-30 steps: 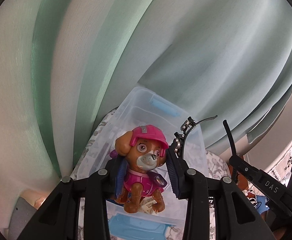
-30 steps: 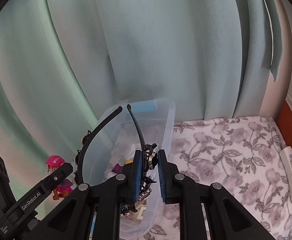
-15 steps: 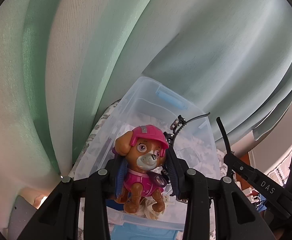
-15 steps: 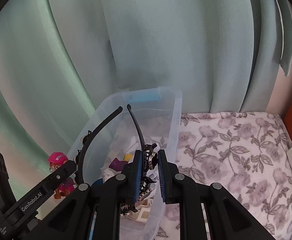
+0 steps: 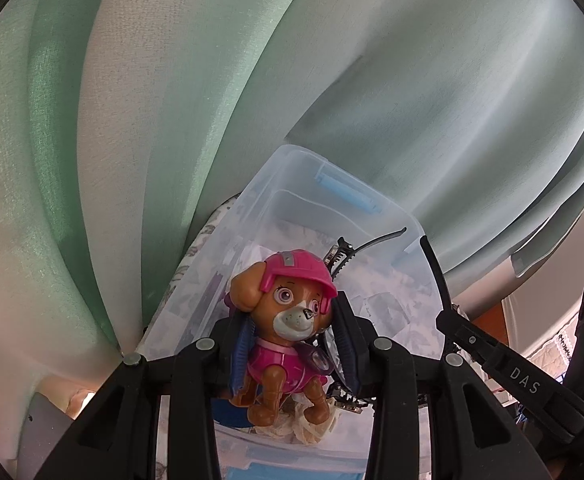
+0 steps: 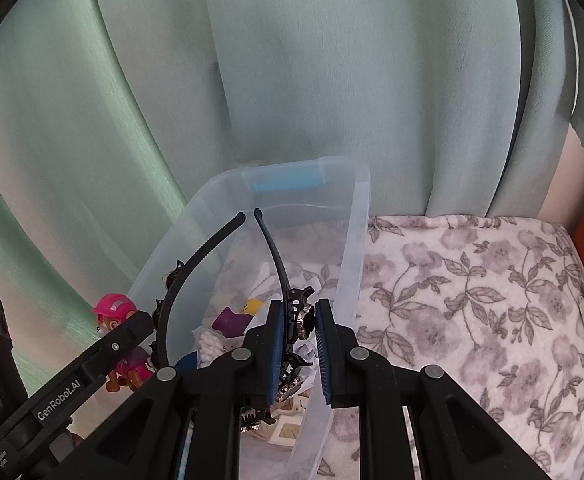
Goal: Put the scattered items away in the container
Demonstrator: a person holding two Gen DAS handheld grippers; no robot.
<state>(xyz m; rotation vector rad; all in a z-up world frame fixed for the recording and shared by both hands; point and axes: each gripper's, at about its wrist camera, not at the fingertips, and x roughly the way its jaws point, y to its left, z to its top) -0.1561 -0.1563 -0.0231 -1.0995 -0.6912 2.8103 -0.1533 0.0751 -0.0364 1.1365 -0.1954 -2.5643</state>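
On my left, the left tongs (image 5: 292, 344) are closed on the toy pup (image 5: 288, 328), pinching its torso between the blue ribbed pads, just over the near end of the clear bin (image 5: 276, 216). The pup is hard, glossy moulded plastic, rounded everywhere, with a pink helmet and vest. I judge that slick, curved body to be the risk: it could twist in the grip. It hangs close to the near rim, so if I let go here it could clip the wall and bounce out onto the floral cover (image 6: 471, 280).

Further right, the right tongs (image 6: 297, 344) are nearly closed on the black headband (image 6: 280, 264), gripped at its toothed, studded section. Its two thin springy arms arc up above the bin. The worry is those arms: the headband may hang up on the rim, or catch on the left tongs alongside it.

The bin is thin, translucent and flexible-looking, with blue latches, and already holds a purple and yellow piece (image 6: 234, 316), white cotton swabs (image 6: 210, 342) and paper scraps. A knock could slide it on the soft cover.
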